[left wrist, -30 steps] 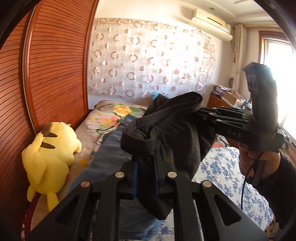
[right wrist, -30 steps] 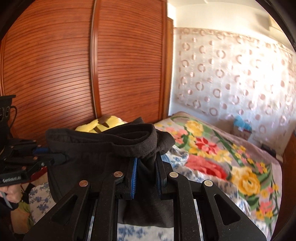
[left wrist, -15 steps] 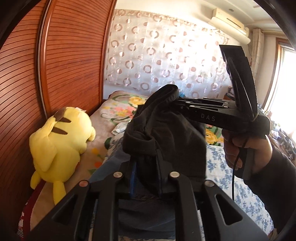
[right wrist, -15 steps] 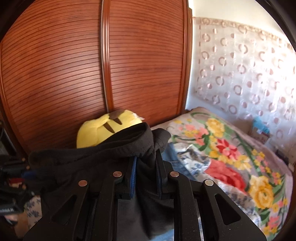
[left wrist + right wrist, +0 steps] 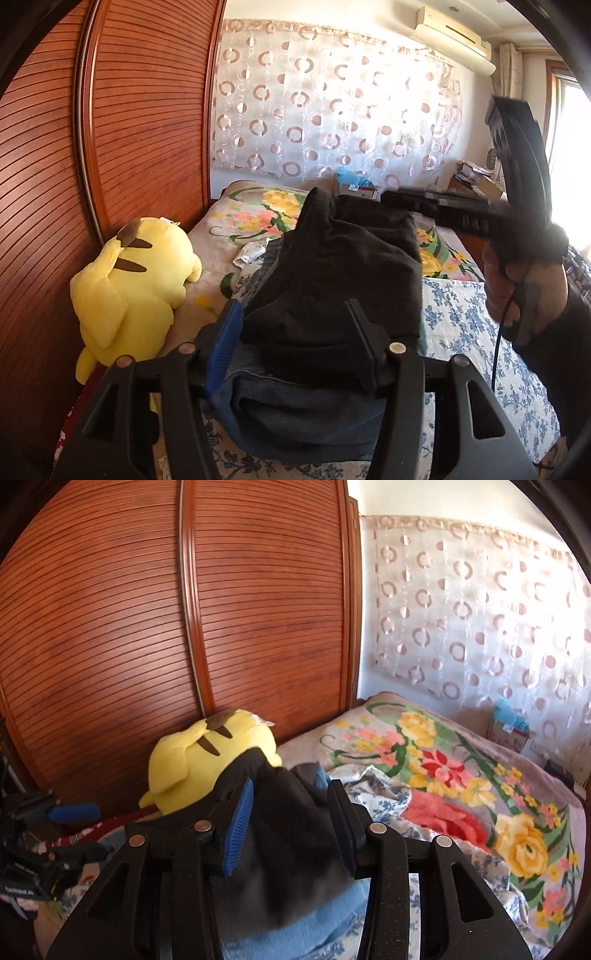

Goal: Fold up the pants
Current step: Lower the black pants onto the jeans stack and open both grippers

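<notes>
Release step: the left gripper [image 5: 291, 343] and the right gripper [image 5: 291, 827] are both opening, pads clear of the folded black pants [image 5: 343, 266] lying between their jaws atop blue jeans [image 5: 295, 417]. Next, probably, both back straight out without snagging cloth.

Your left wrist camera sits low over the bed [image 5: 480, 306], looking along its own fingers [image 5: 225, 343] toward the circle-patterned curtain [image 5: 332, 110], with the black pants [image 5: 340, 266] close up in front and your right hand [image 5: 524, 280] with its tool at the right edge. Your right wrist camera looks from the other side, angled more toward the slatted wooden wardrobe [image 5: 166, 627], its fingers [image 5: 236, 827] right up against the same dark cloth. Both views share the pants, the yellow plush toy [image 5: 129, 288], the floral blanket [image 5: 461, 775] and the curtain, and the left-hand tool shows at your right view's left edge.
</notes>
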`<control>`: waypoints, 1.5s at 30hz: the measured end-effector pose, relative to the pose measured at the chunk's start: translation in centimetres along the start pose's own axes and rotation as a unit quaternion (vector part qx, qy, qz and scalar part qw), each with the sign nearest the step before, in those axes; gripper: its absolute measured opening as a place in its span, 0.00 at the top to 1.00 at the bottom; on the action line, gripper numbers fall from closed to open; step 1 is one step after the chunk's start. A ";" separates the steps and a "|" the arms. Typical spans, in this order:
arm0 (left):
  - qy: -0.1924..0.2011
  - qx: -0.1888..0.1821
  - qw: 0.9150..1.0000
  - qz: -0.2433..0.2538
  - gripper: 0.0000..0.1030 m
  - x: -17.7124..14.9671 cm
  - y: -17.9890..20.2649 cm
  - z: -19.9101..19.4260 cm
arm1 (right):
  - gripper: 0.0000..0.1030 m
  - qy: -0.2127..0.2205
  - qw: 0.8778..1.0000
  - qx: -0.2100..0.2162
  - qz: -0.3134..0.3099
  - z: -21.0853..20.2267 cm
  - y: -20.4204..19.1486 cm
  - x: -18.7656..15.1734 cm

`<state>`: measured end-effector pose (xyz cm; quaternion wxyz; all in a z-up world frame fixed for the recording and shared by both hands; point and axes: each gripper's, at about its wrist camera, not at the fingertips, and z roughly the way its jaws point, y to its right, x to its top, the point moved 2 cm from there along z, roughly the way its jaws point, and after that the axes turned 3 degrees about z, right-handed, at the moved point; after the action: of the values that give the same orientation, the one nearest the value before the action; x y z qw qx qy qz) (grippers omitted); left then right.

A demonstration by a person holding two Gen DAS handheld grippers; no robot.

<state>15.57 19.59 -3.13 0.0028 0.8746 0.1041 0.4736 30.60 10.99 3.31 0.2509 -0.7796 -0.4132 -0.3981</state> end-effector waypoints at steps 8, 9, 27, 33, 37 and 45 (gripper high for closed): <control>-0.031 -0.005 0.999 0.017 0.45 -1.3 1.3 2.3 | 0.66 -0.031 1.000 -0.004 0.005 1.0 0.5 -3.1; -0.035 -0.003 0.999 0.016 0.45 -1.4 1.4 2.5 | 0.66 -0.035 0.999 -0.009 0.014 1.5 1.0 -3.3; -0.042 0.013 0.999 0.027 0.45 -2.3 2.3 2.5 | 0.67 -0.034 0.997 -0.038 0.061 0.2 3.6 -5.2; -0.028 0.009 0.999 0.040 0.45 -2.0 3.7 1.1 | 0.67 -0.028 0.995 -0.057 0.071 -2.8 3.1 -7.2; -0.017 -0.003 0.999 0.049 0.45 -2.0 5.2 0.0 | 0.65 -0.018 0.994 -0.078 0.079 -5.9 2.7 -8.6; 0.016 -0.032 0.995 0.091 0.28 -1.9 10.0 -2.8 | 0.61 0.016 0.988 -0.123 0.091 -13.1 1.3 -10.7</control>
<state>14.00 9.19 -2.14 -0.0141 0.8721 0.0094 0.4891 22.62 -3.90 1.63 0.1949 -0.8323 -0.2847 -0.4338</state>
